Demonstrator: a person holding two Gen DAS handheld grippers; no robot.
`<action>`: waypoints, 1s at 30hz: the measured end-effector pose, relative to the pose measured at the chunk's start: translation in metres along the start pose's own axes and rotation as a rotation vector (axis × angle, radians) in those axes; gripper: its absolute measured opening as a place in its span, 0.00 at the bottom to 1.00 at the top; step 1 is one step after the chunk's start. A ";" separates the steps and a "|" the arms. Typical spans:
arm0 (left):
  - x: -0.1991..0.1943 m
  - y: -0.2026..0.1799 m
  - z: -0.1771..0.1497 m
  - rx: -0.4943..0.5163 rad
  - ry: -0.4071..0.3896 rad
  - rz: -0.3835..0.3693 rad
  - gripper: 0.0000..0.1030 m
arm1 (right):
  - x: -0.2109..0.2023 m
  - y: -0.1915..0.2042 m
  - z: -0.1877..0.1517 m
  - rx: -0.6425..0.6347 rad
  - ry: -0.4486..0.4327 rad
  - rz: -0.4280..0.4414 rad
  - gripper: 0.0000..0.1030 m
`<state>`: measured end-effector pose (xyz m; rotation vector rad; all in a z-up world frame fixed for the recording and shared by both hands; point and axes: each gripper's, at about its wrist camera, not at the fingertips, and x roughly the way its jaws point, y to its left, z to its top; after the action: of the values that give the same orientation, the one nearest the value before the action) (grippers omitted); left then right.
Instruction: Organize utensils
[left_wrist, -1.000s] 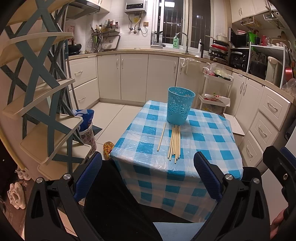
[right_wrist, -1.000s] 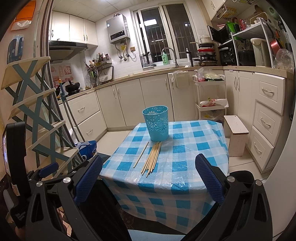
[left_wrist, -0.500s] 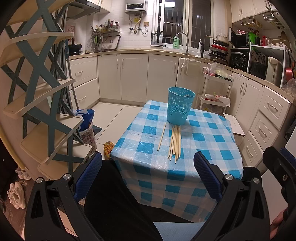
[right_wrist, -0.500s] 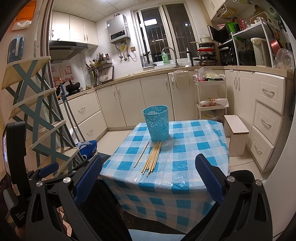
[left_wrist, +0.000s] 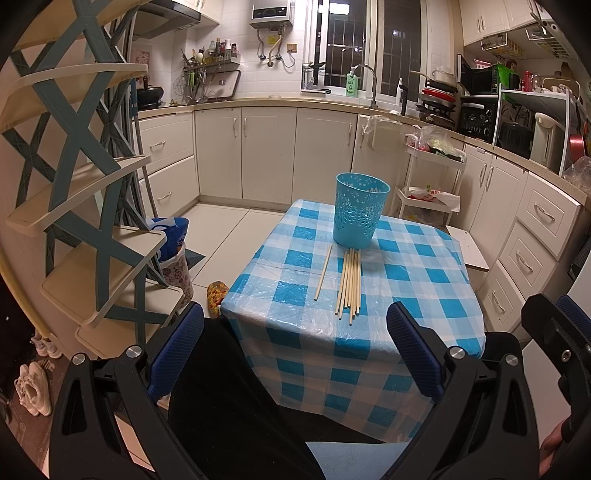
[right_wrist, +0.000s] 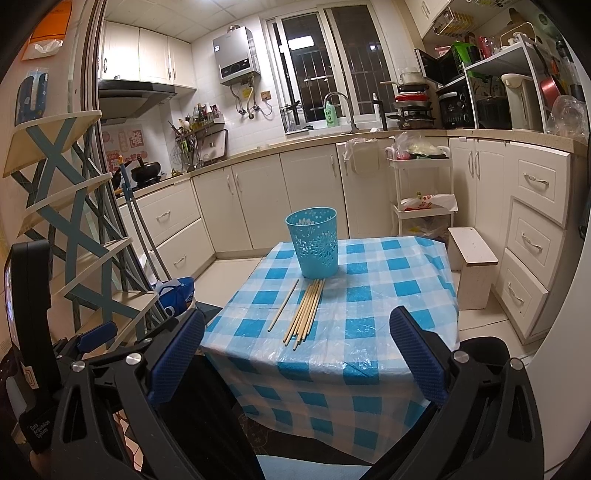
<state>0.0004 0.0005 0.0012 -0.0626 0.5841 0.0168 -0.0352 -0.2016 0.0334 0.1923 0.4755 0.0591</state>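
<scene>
A blue perforated cup (left_wrist: 360, 209) (right_wrist: 314, 242) stands upright on a small table with a blue-checked cloth (left_wrist: 413, 280) (right_wrist: 373, 295). Just in front of it lies a bundle of several wooden chopsticks (left_wrist: 350, 282) (right_wrist: 306, 314), with one single chopstick (left_wrist: 323, 272) (right_wrist: 283, 304) apart to the left. My left gripper (left_wrist: 295, 343) is open and empty, held short of the table's near edge. My right gripper (right_wrist: 295, 350) is likewise open, empty and back from the table.
A blue-and-cream shelf unit (left_wrist: 74, 192) (right_wrist: 62, 221) stands at the left. A white rolling cart (left_wrist: 428, 184) and a small stool (right_wrist: 471, 258) sit right of the table. Cabinets (left_wrist: 266, 151) line the back and right walls. The other gripper (left_wrist: 557, 350) shows at far right.
</scene>
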 end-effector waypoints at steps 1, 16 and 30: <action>0.000 0.000 0.000 0.000 0.000 0.000 0.92 | -0.001 0.001 0.001 0.000 0.000 0.000 0.94; 0.000 0.000 0.000 0.000 0.001 0.000 0.92 | -0.002 0.002 -0.001 -0.001 0.003 0.002 0.94; 0.000 0.000 0.000 0.000 0.001 0.000 0.92 | -0.002 0.001 -0.002 -0.003 -0.002 0.007 0.94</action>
<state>0.0002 0.0004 0.0010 -0.0625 0.5848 0.0172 -0.0378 -0.2000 0.0329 0.1907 0.4722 0.0665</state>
